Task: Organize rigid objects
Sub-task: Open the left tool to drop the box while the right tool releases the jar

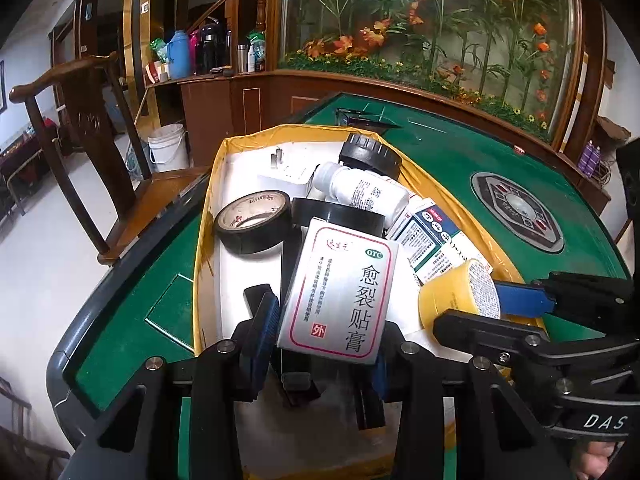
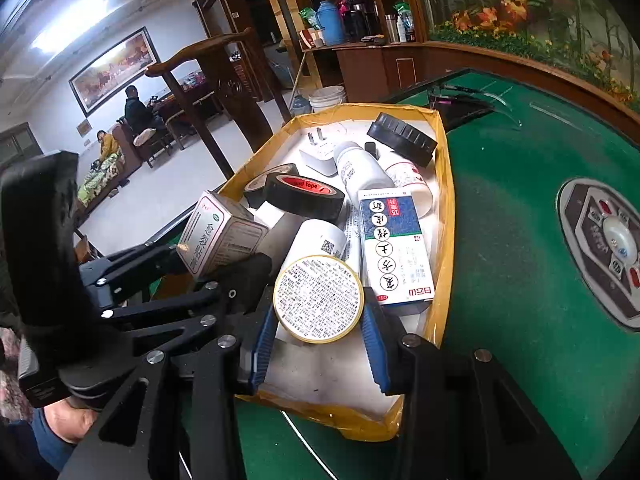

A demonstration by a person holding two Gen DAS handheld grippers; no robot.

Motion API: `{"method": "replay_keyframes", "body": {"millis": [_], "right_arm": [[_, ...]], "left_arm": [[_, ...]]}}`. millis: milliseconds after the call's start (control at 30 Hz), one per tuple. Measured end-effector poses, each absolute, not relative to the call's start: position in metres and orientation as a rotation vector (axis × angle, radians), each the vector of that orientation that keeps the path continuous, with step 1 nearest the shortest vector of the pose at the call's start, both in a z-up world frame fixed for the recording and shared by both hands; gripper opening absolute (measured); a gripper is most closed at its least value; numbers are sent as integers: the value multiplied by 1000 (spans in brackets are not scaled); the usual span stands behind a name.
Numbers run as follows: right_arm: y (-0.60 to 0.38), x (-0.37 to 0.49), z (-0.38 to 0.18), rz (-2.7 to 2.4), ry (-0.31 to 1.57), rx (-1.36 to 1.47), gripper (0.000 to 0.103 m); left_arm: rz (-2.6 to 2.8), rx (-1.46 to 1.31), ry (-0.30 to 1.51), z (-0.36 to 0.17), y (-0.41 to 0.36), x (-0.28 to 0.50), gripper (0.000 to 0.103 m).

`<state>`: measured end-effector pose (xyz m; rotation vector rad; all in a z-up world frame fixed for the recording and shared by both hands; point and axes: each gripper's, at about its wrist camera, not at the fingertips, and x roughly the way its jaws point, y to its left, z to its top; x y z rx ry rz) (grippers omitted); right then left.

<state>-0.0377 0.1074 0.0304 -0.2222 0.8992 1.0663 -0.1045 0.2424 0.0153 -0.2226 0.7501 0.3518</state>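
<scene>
- Green felt game table [image 2: 520, 240] in a sitting room; wooden chair [image 1: 80, 120] at its far edge, planted glass case behind.
- Yellow-edged cardboard tray [image 2: 444, 216] sits on the felt, crowded with small goods.
- Left gripper [image 1: 320, 320] pinches a white plaster box [image 1: 340, 292], held upright above the tray's near end.
- Right gripper [image 2: 320, 332] pinches a yellow-rimmed round tin [image 2: 318, 298], label end toward the camera, low over the tray's near end; whether it touches the tray floor, cannot tell.
- In the tray: two black tape rolls [image 2: 304, 194], a white bottle [image 1: 360, 190], a blue-and-white medicine box [image 2: 394, 248], a black cap [image 2: 402, 136], a white plug adapter [image 2: 320, 156].
- Step, judged: both pieces gripped, either just lifted or about to be set down; direction unclear.
- Next move calls for a free patch; the tray is heaped, so a tall box may topple against the tape rolls.
</scene>
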Motion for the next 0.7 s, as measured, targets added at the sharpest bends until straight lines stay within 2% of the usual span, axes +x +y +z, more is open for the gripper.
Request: {"method": "replay_keyframes", "body": {"millis": [133, 200, 267, 333, 700], "right_arm": [[105, -38, 30, 1074, 898, -224, 39], [104, -39, 31, 1076, 899, -223, 39], [104, -40, 31, 1076, 893, -225, 39], [103, -40, 31, 1076, 893, -219, 39], [96, -37, 37, 1081, 882, -185, 40]], "left_arm": [[360, -211, 756, 14, 243, -105, 44], [358, -208, 760, 14, 242, -104, 50], [367, -207, 758, 14, 242, -105, 64], [370, -205, 752, 15, 242, -106, 68], [382, -186, 764, 20, 234, -105, 77]]}}
